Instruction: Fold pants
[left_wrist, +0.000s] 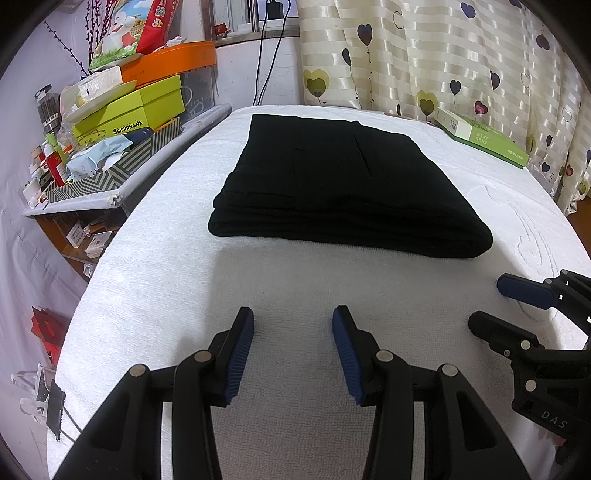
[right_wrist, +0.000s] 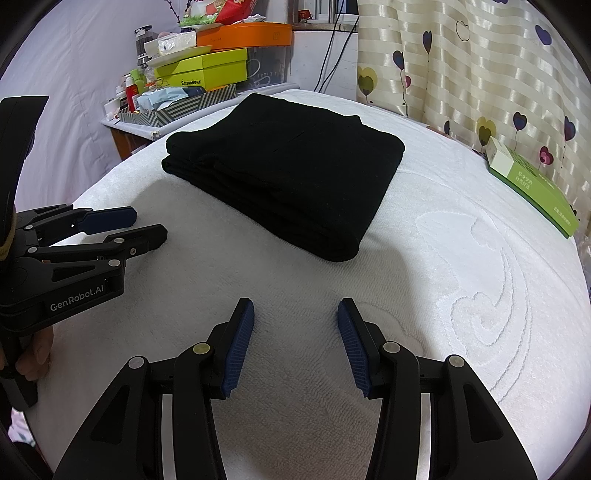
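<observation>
Here, left gripper (left_wrist: 293, 321) and right gripper (right_wrist: 295, 314) both spread wide, empty, short of the folded pants (left_wrist: 343, 192).

I take this for a room in someone's home. A curtain (left_wrist: 461, 62) printed with hearts hangs along the far side, and a side shelf (left_wrist: 122, 173) is heaped with everyday clutter: a green box (left_wrist: 136, 110), an orange box (left_wrist: 173, 61), small bottles (left_wrist: 51, 162) and a snack bag (left_wrist: 162, 22). A white towel (left_wrist: 258, 295) covers the worktop, and a green book (left_wrist: 480, 136) lies at its edge.
</observation>
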